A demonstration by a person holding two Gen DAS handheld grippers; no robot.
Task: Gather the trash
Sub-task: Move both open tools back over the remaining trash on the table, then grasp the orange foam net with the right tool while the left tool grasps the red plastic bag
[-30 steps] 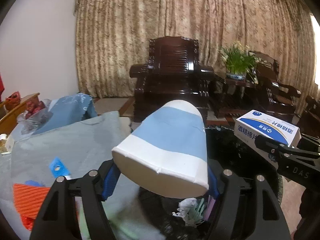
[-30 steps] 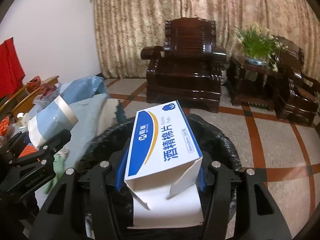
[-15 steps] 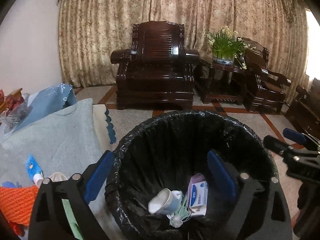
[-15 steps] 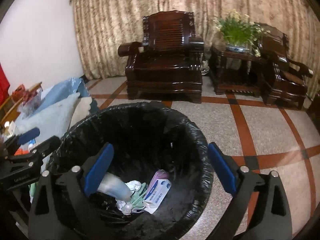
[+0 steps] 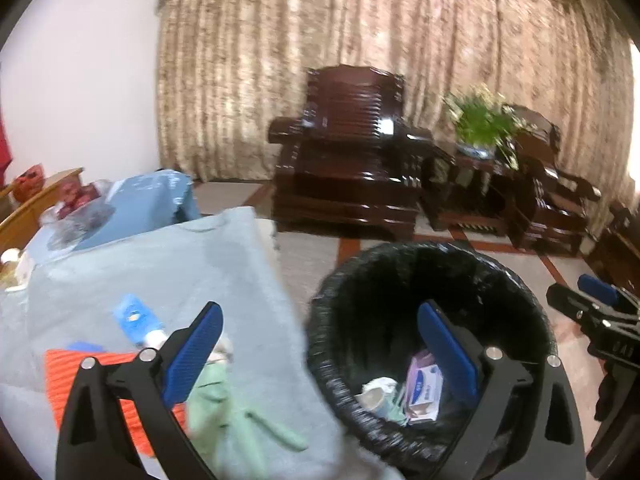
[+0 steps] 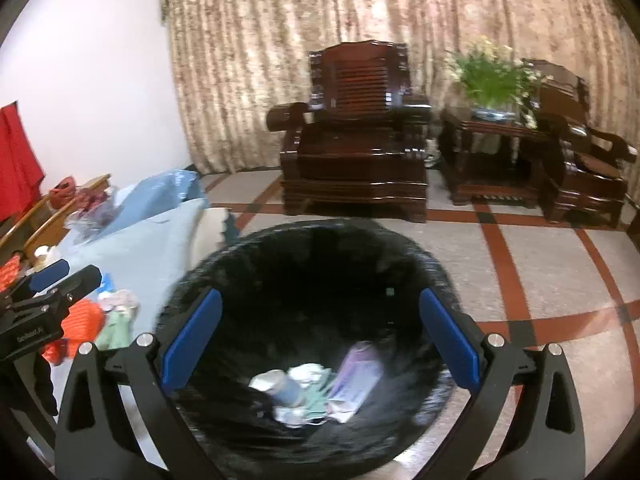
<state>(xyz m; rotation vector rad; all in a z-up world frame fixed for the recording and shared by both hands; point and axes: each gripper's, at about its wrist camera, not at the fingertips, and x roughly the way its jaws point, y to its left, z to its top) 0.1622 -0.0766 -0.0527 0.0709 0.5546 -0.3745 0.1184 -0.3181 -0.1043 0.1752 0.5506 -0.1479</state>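
Left gripper up over the edge where the gray cloth meets the trash bin, jaws spread wide, nothing between them. One blue pad over the cloth, the other over the bin. Right gripper straight above the bin's mouth, pointing forward and a bit down, jaws wide apart too, holding nothing. Down in the black bag: a paper cup on its side, a white and blue box just beside it, some crumpled tissue. Still on the cloth: an orange net, a green rag, a small blue wrapper. Far behind, a dark wooden armchair and a potted plant.
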